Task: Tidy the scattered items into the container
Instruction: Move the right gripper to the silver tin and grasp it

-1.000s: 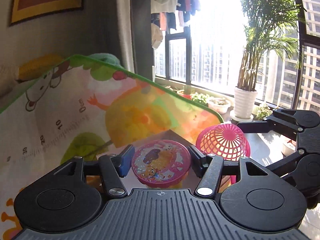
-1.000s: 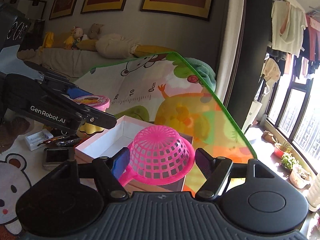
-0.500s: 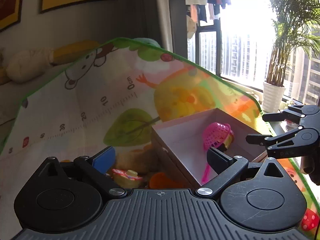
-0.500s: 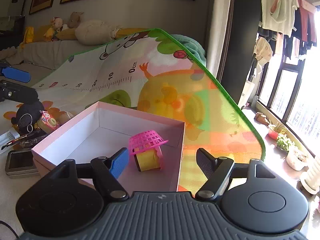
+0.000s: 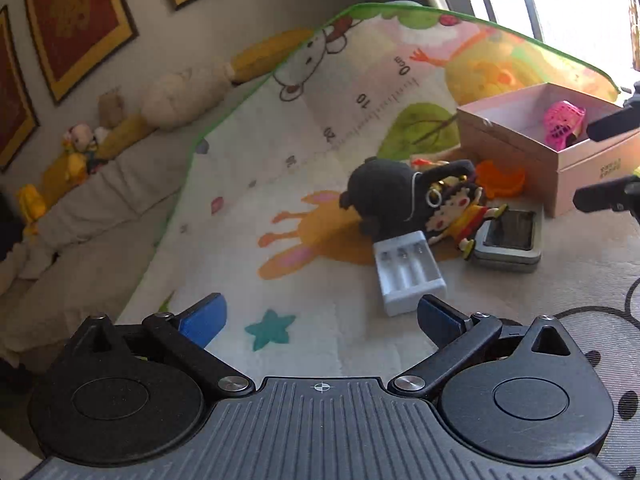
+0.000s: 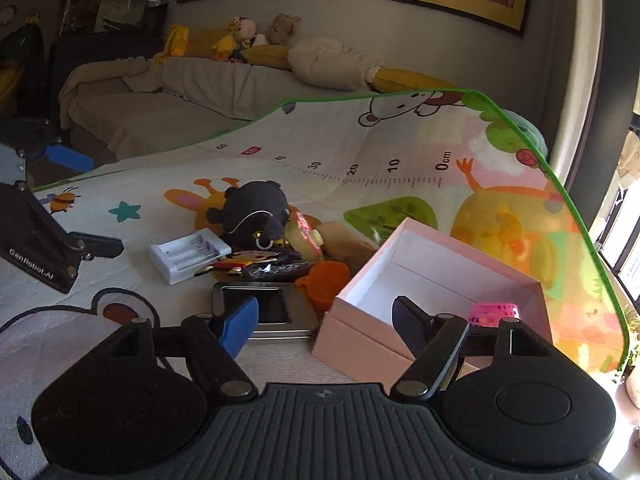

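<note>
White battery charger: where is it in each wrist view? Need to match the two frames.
Left wrist: white battery charger lies lower centre-right, just ahead of the right finger's tip, on the mat.
Right wrist: same charger sits left of centre, beyond the blue pad.
Shared landmark: the black plush toy right behind the charger in both views.
</note>
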{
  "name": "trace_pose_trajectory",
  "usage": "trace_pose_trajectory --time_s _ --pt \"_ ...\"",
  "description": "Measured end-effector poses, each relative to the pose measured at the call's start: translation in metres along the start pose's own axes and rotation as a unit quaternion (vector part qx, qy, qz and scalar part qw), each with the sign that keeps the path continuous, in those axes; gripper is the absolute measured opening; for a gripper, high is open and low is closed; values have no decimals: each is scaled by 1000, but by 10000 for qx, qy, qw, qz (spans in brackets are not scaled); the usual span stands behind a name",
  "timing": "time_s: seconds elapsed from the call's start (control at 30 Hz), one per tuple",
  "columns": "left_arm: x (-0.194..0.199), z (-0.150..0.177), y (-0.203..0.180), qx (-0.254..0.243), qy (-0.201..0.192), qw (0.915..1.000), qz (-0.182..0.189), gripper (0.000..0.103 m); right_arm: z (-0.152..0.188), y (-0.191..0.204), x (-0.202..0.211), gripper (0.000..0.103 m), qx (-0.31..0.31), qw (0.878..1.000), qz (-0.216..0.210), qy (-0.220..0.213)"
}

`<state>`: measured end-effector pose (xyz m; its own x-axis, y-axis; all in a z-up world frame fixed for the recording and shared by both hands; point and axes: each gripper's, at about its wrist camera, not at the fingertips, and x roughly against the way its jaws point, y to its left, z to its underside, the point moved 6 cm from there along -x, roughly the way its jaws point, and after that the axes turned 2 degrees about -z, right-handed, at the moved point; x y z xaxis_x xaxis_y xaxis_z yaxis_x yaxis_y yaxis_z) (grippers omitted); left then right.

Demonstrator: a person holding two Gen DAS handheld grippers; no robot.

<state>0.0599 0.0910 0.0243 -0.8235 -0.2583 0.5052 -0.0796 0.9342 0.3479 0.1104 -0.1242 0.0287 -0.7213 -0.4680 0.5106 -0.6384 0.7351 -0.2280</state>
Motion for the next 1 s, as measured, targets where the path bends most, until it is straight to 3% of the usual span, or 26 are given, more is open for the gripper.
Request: trace_pose_trajectory --time_s 0.13,0.3,0.33,0.47,0.57,0.73,0.83,1.0 --pt "5 13 23 399 127 9991 2 103 0 48 -31 52 224 9990 -291 265" --pt "10 28 38 736 252 9970 59 103 -1 72 -56 46 599 9977 -84 310" --pt "10 29 40 888 253 9956 146 103 0 71 -59 41 579 9976 -72 367" --pt "12 22 22 1307 128 9869 933 103 1 59 -54 41 280 9986 -82 449" --pt "12 11 -15 1060 -106 9836 1456 103 7 46 -32 46 107 9992 -94 368" --pt "-1 -8 -80 525 -269 9792 1940 103 31 13 4 61 -383 9985 102 365" --pt "-17 -16 -110 156 -247 9799 1975 103 46 -8 23 66 -842 9956 263 303" --pt "-44 -19 -134 -12 87 9786 2054 102 66 -35 45 71 -1427 9887 419 212"
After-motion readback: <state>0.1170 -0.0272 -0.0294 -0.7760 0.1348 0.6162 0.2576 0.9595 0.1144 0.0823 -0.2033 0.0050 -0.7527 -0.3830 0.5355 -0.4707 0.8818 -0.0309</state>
